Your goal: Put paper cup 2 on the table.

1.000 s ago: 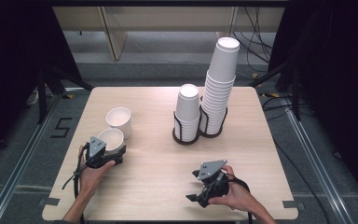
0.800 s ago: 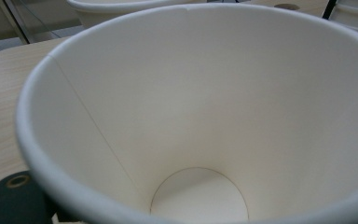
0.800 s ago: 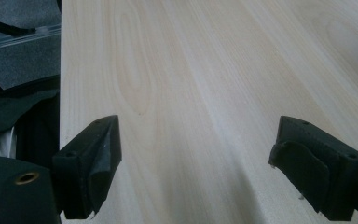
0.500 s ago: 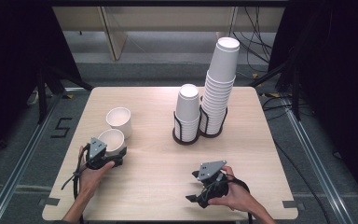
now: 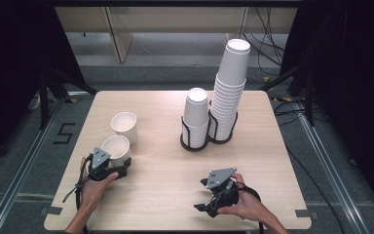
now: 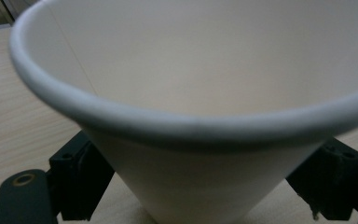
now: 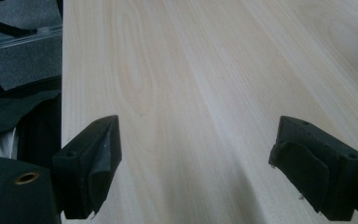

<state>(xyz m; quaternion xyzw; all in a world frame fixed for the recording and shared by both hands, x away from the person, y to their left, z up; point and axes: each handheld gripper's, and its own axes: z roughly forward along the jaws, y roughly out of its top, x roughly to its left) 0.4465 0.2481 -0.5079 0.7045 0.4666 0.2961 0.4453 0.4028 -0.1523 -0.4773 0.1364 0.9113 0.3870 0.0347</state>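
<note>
- Little has shifted since the earlier frame: the left hand-held gripper stays at the near-left cup, its jaws having just been closing around it.
- Seen from the left hand-held gripper's own camera, the white paper cup stands upright between the two black jaws, which sit against its lower wall; whether the pads press firmly is hard to tell in this close, blurred view.
- That cup stands on the counter at its near-left part, just beside a second white cup behind it.
- At the near-right edge, the right hand-held gripper rests with jaws spread wide over bare wood, nothing between them.
- Two cup stacks stand in a black holder near the middle, well apart from both hands.
</note>
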